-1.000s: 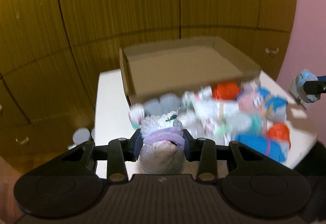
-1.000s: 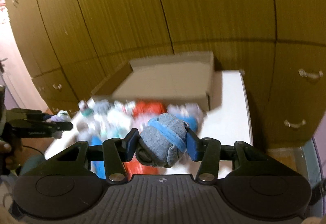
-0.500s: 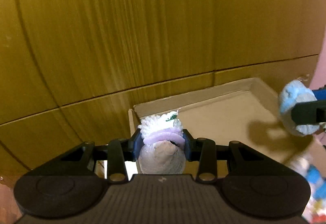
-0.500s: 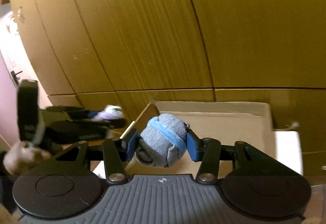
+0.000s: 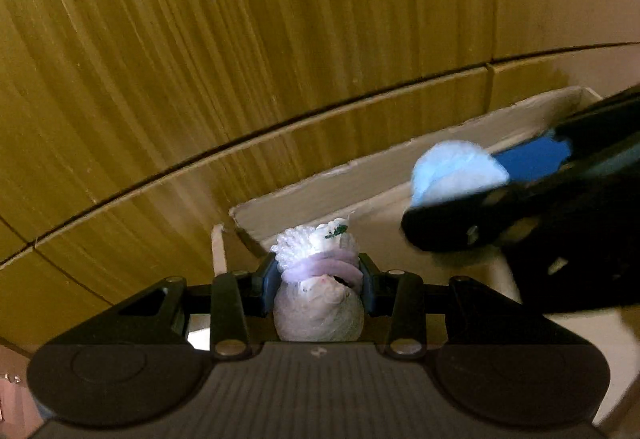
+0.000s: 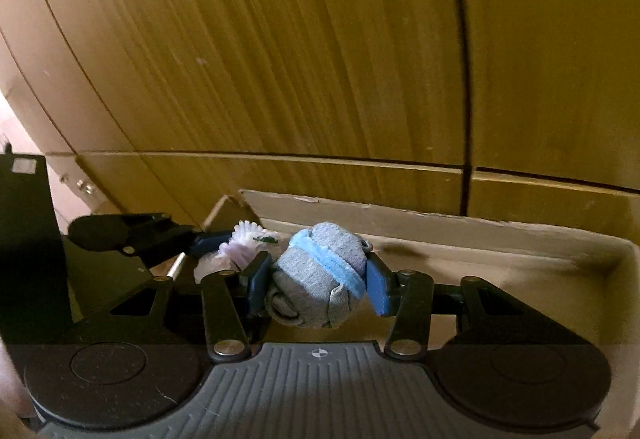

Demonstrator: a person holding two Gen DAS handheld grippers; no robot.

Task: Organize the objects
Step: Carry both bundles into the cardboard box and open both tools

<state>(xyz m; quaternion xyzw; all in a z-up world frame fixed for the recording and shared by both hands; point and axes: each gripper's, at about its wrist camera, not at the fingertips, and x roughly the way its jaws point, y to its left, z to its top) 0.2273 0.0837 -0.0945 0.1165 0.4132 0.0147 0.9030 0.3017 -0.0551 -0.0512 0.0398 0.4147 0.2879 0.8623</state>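
Note:
My left gripper (image 5: 319,275) is shut on a rolled white and lilac sock bundle (image 5: 318,299), held over the near left corner of an open cardboard box (image 5: 304,199). My right gripper (image 6: 316,279) is shut on a rolled grey sock bundle with a light blue band (image 6: 316,283), above the same cardboard box (image 6: 460,231). In the left wrist view the right gripper (image 5: 480,179) reaches in from the right with its blue and grey sock bundle (image 5: 456,171). In the right wrist view the left gripper (image 6: 224,243) shows at the left with its lilac sock bundle (image 6: 240,243).
A wall of yellow-brown wooden cupboard doors (image 6: 280,59) rises directly behind the box. Drawer fronts with a small knob (image 6: 84,185) run along below the doors at the left. A strip of white tabletop (image 5: 198,339) shows beside the box's left wall.
Both grippers have carried their sock bundles away from the pile of socks on the table and forward over the cardboard box. The two grippers have come closer together.

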